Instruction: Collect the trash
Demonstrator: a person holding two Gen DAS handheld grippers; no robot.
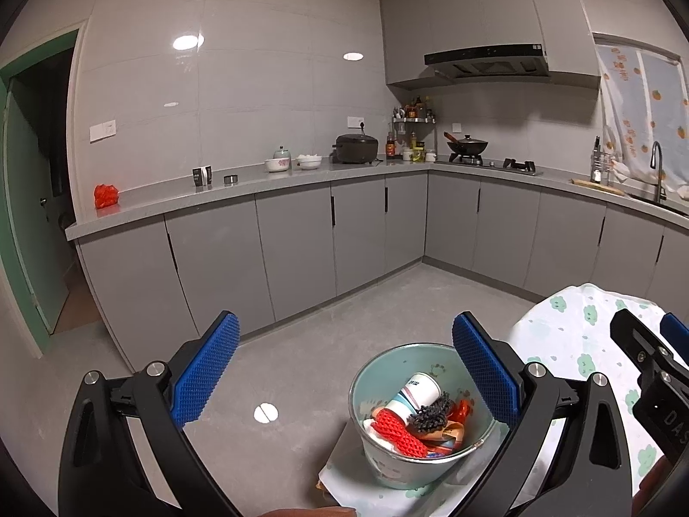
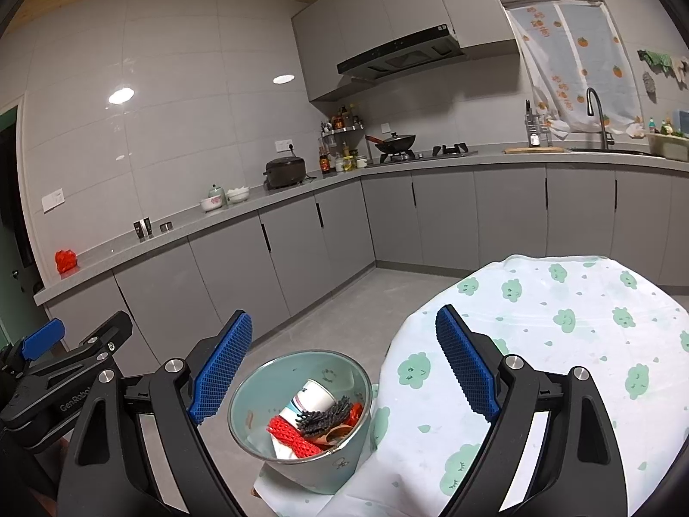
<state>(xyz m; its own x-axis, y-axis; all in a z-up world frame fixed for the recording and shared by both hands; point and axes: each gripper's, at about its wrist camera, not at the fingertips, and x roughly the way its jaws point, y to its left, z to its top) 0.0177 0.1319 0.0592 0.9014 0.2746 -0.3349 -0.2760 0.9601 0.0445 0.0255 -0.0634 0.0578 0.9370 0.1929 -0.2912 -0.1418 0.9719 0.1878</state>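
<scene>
A small metal trash bucket (image 1: 402, 467) (image 2: 331, 469) stands on a low cloth-covered surface. Inside lie a paper cup (image 1: 415, 394) (image 2: 310, 398), red foam netting (image 1: 398, 431) (image 2: 293, 433), a dark frilly scrap (image 1: 430, 411) (image 2: 323, 420) and other wrappers. My left gripper (image 1: 344, 370) hangs open above the bucket's left side, nothing between its blue pads. My right gripper (image 2: 344, 366) is open too, above the bucket's right rim, and holds nothing. Each gripper shows at the edge of the other's view. A red crumpled bag (image 1: 105, 196) (image 2: 65, 260) sits on the far counter's left end.
A table under a white cloth with green clouds (image 1: 572, 336) (image 2: 538, 344) stands right of the bucket. Grey cabinets and an L-shaped counter (image 1: 241, 187) (image 2: 241, 209) carry bowls, a rice cooker, bottles, a wok on the stove, and a sink. A green door (image 1: 26, 215) is left.
</scene>
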